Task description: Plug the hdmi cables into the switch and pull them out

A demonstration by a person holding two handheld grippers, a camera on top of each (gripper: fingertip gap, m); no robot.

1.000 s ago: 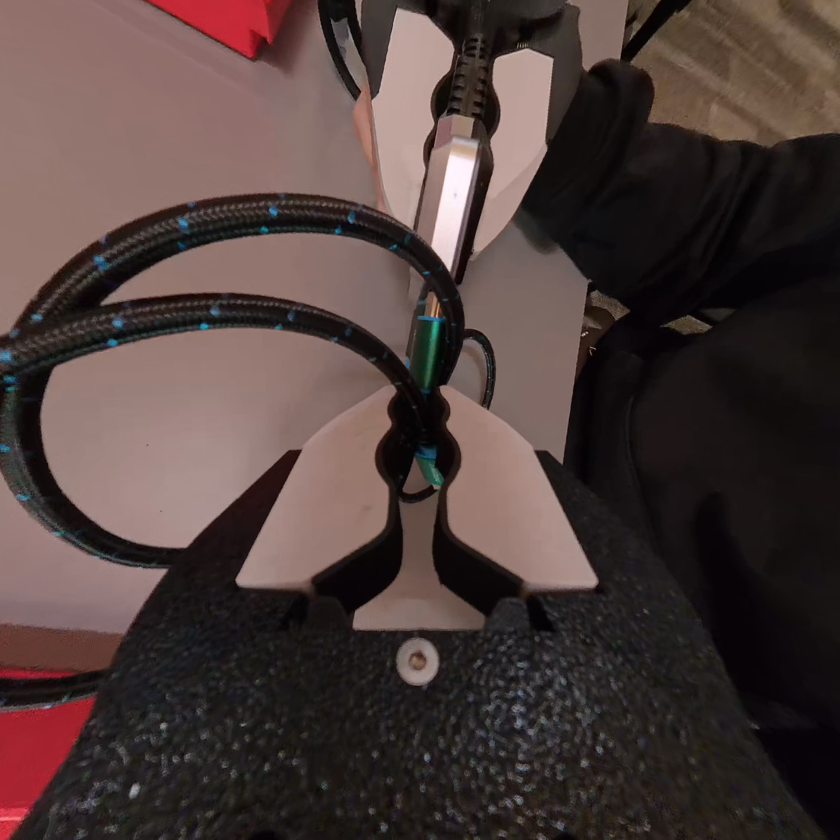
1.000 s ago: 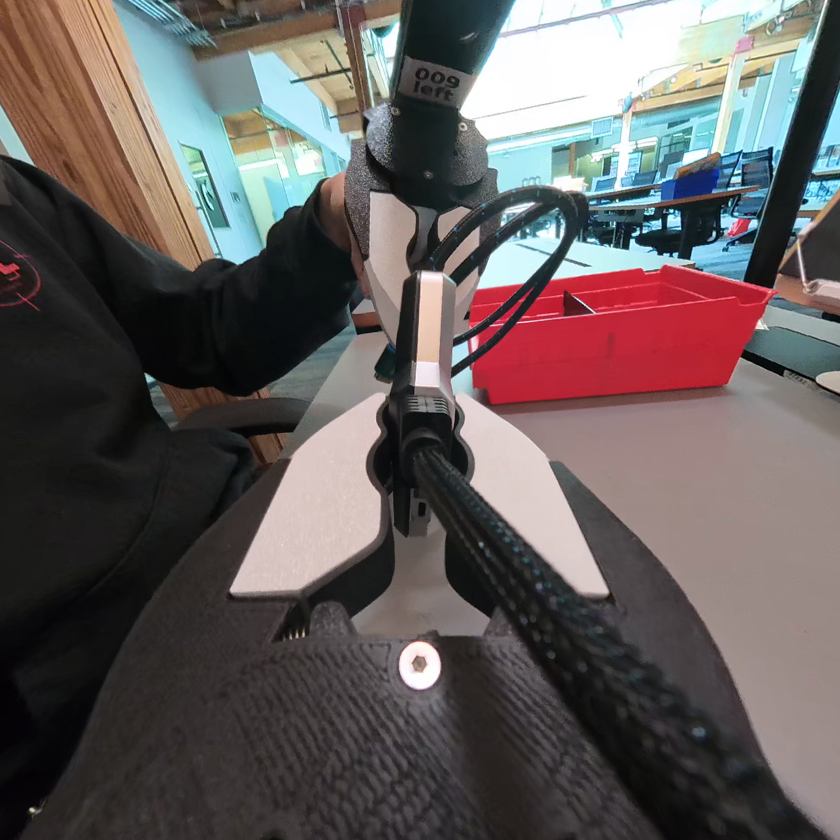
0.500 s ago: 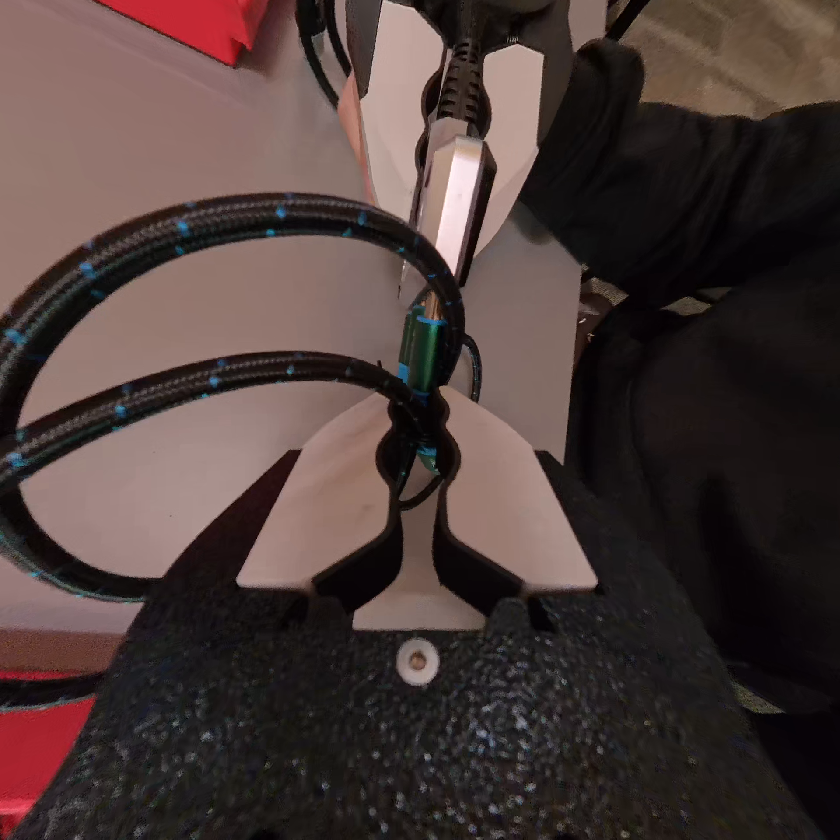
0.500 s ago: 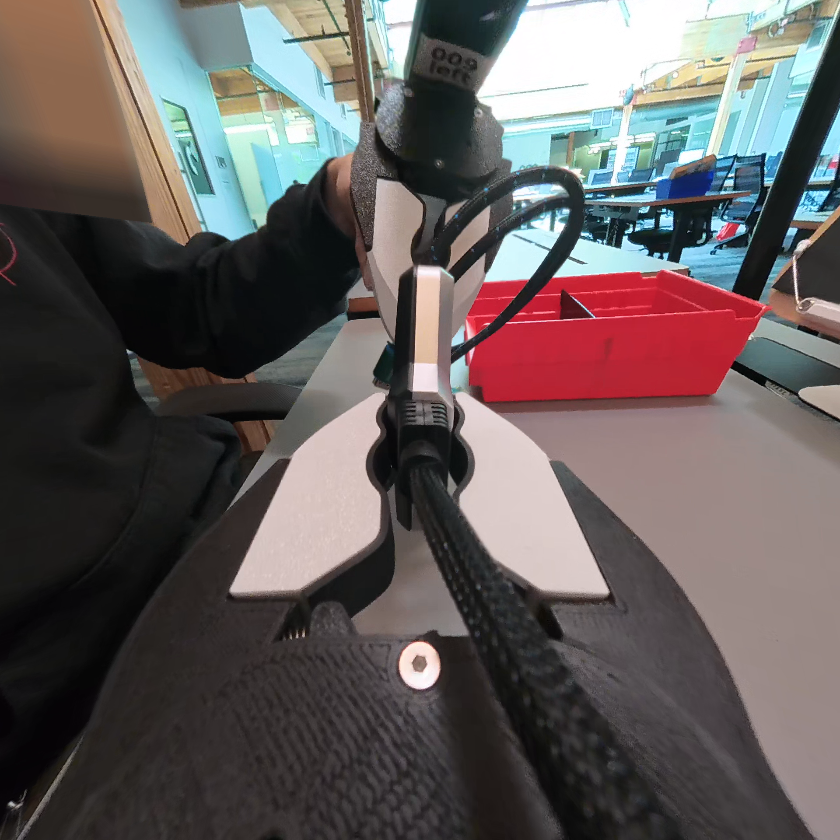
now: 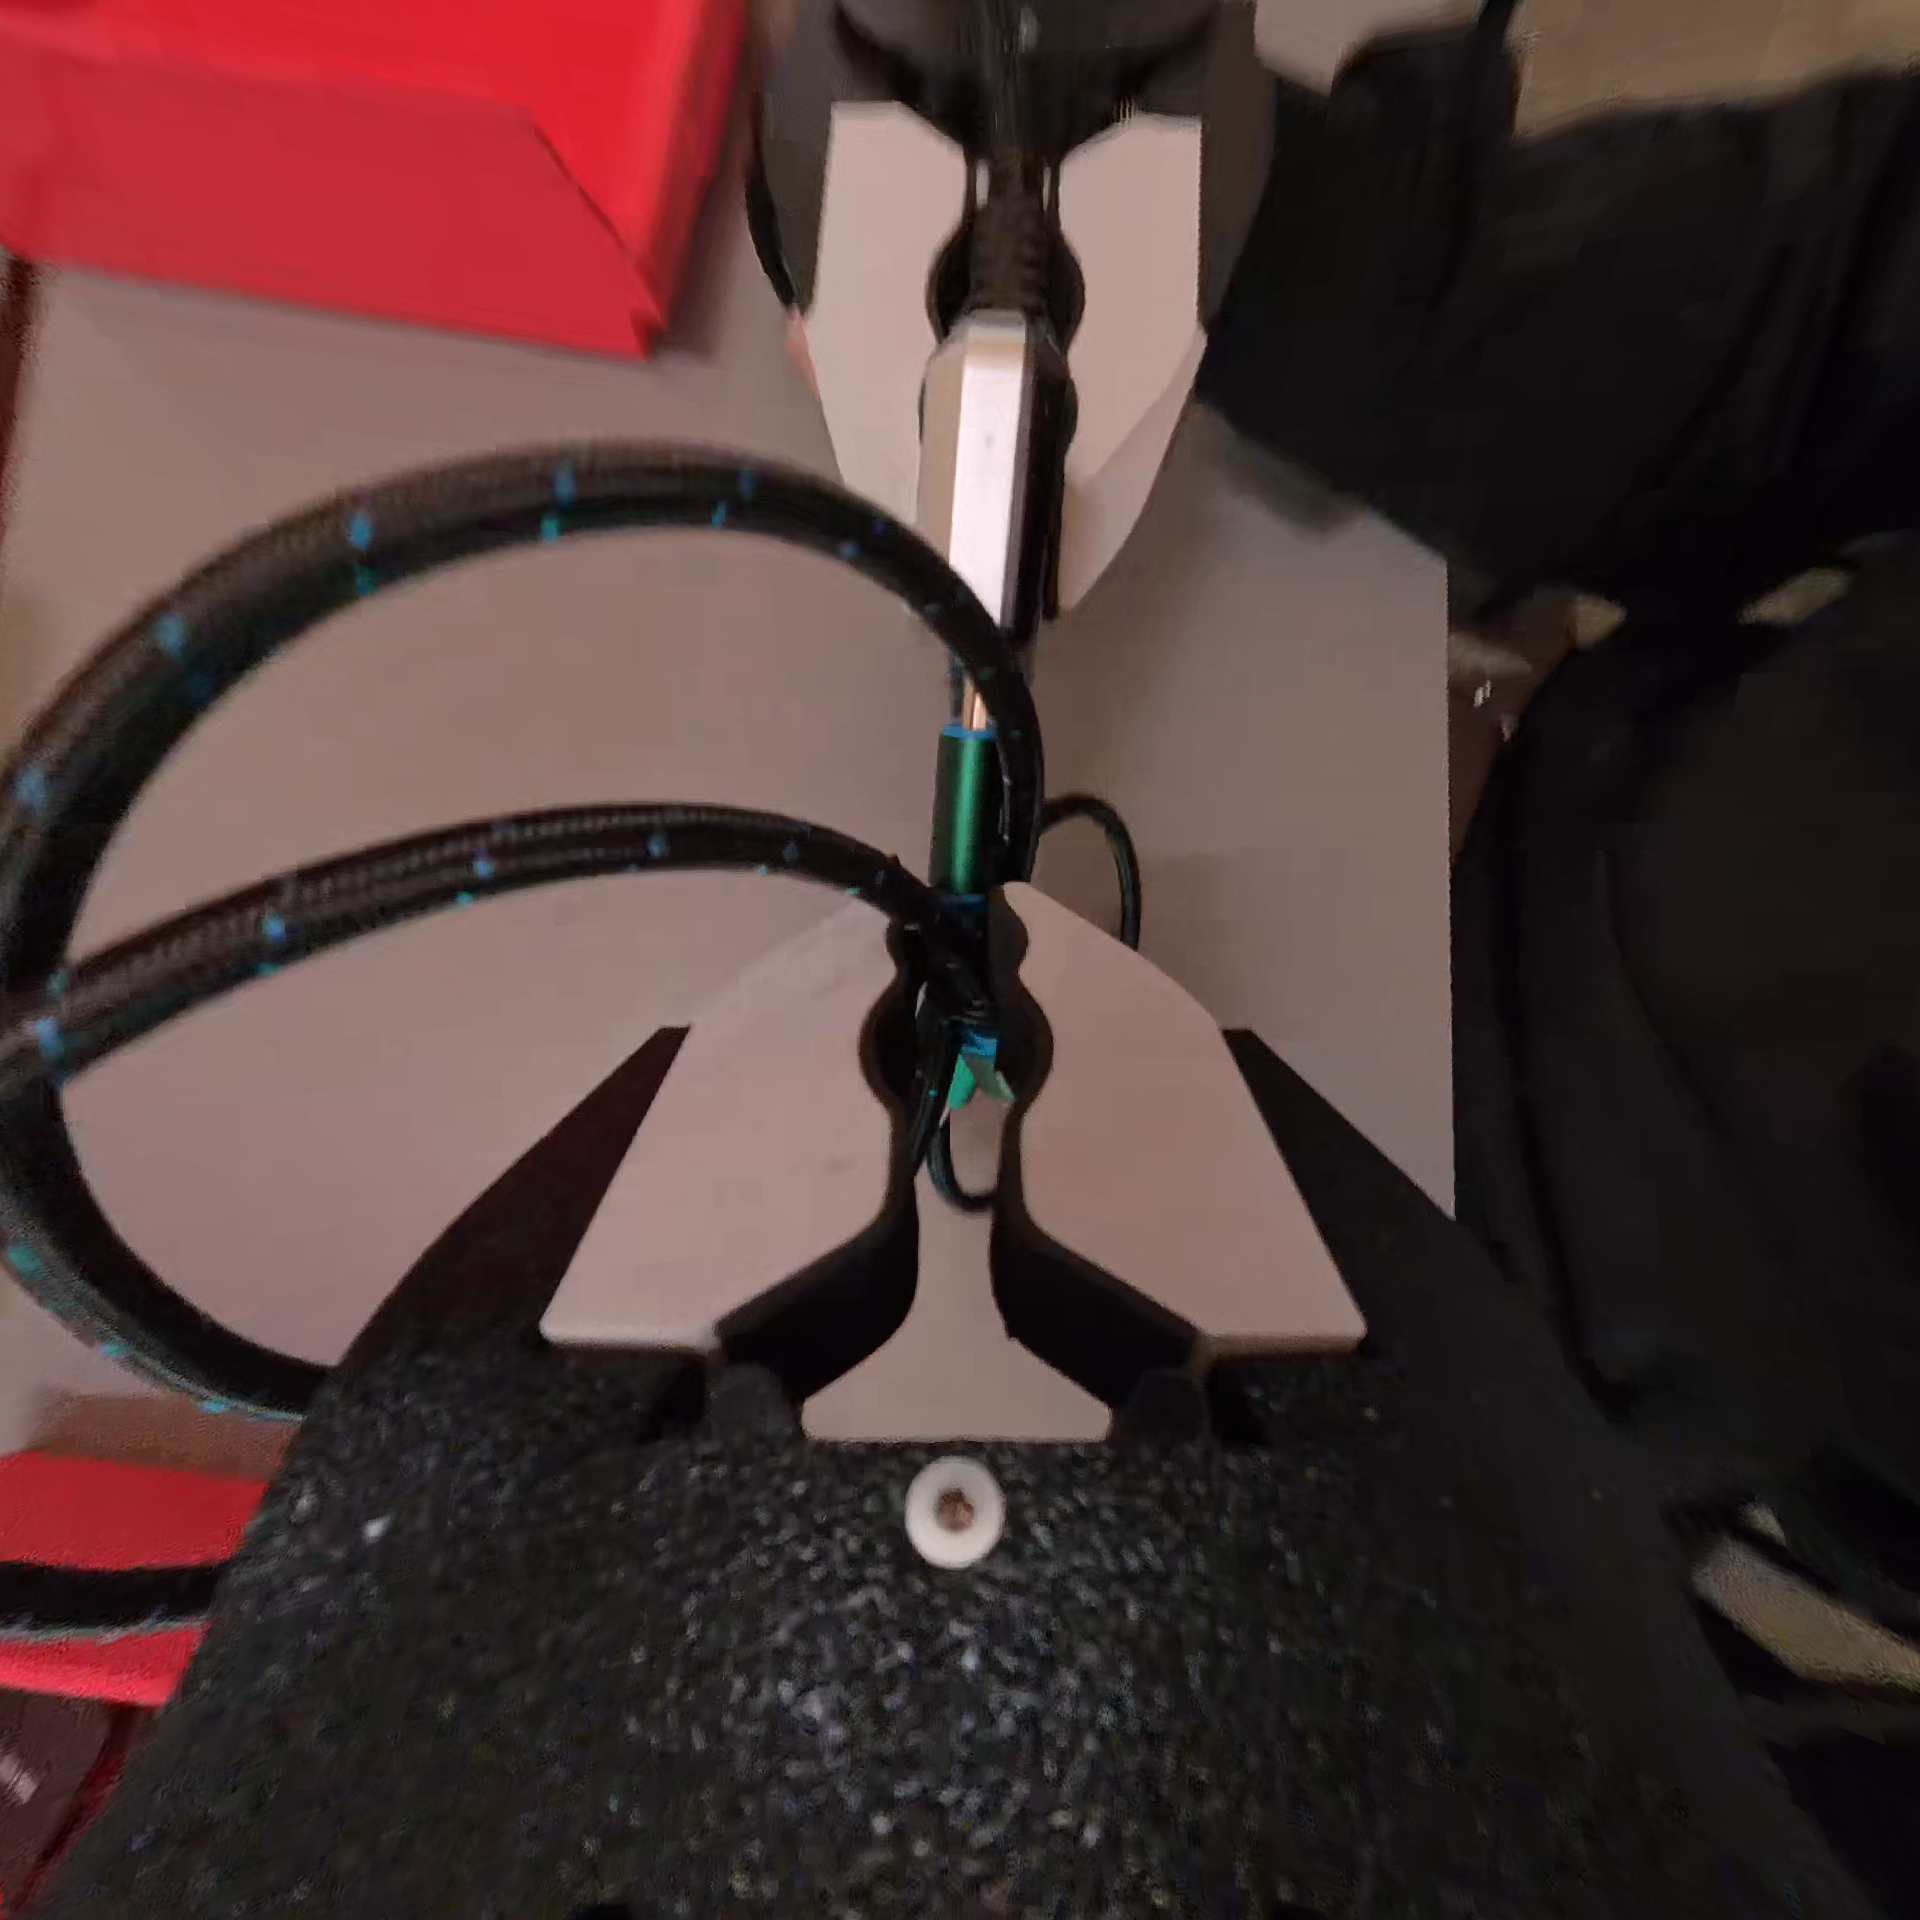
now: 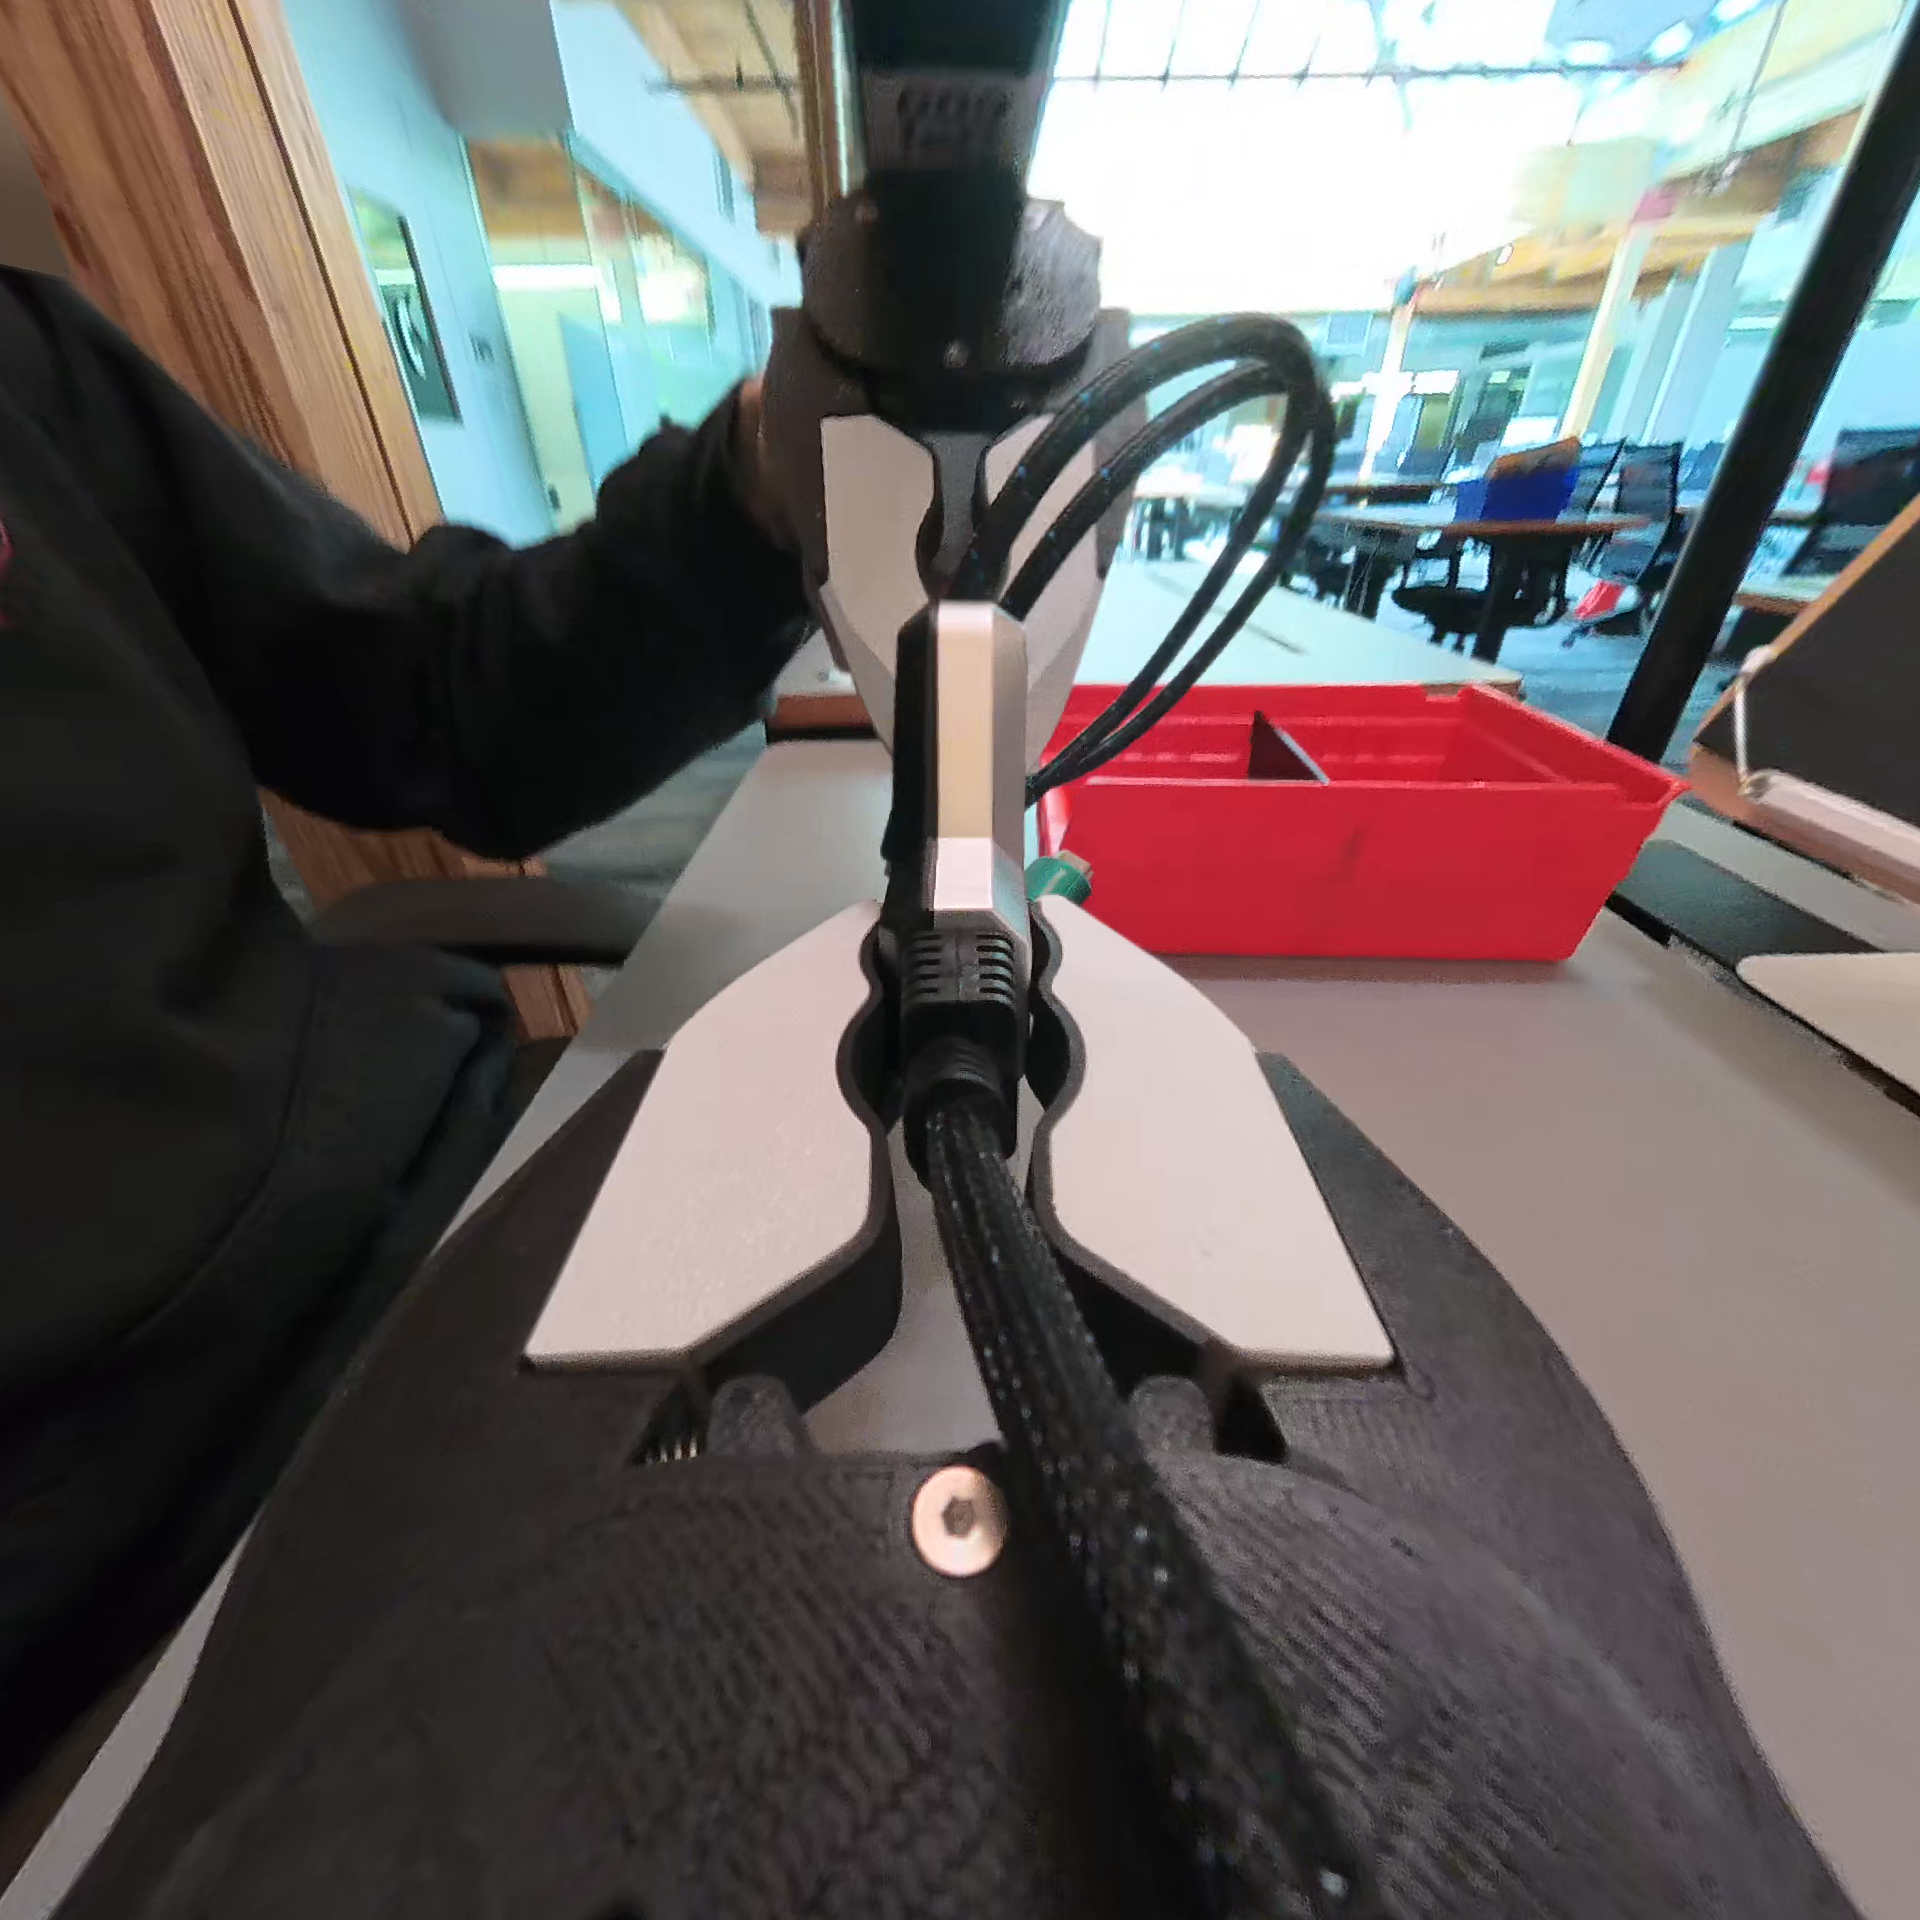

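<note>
My left gripper (image 5: 982, 914) is shut on a green HDMI plug (image 5: 964, 821) whose black braided cable (image 5: 520, 499), flecked with blue, loops off to the left. The plug's metal tip points into the lower end of the silver switch (image 5: 992, 468); I cannot tell how deep it sits. My right gripper (image 6: 961, 920) is shut on the black cable end of the switch (image 6: 966, 748) and holds it upright above the table. The left gripper (image 6: 956, 582) hangs over the switch's far end. A second green plug (image 6: 1055, 881) shows just right of the switch.
A red divided bin (image 6: 1351, 862) stands on the grey table (image 6: 1455, 1143) behind the switch; it also shows in the left wrist view (image 5: 364, 187). A person's black sleeve (image 6: 520, 644) is at left. A black post (image 6: 1766, 416) and a tilted board (image 6: 1818, 727) are at right.
Both grippers keep their hold. The pair has swung so the switch stands straighter, and slightly more of the plug's metal tip shows. The loose green plug now shows right of the switch, not left.
</note>
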